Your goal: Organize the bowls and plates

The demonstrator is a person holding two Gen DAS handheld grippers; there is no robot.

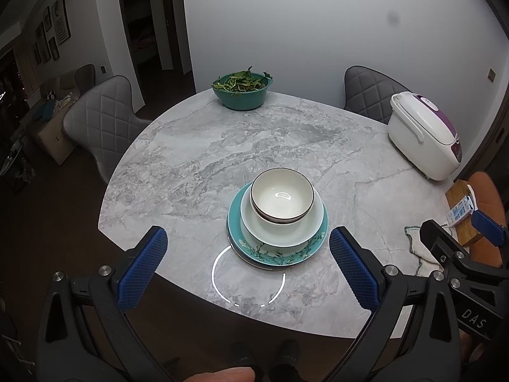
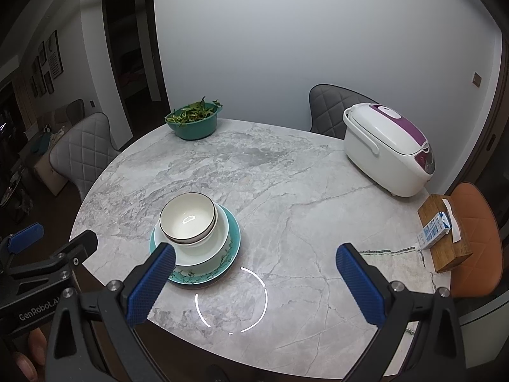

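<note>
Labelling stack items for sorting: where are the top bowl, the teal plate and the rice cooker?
Top bowl (image 1: 281, 195), left wrist view, inner bottom.
Teal plate (image 1: 276, 251), left wrist view, near floral rim.
Rice cooker (image 2: 378, 140), right wrist view, white lid.

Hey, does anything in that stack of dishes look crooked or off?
Slightly. The dark-rimmed bowls sit off-centre in the pale bowl, toward its far side; the teal floral plate lies flat. No chips or spills visible.
</note>
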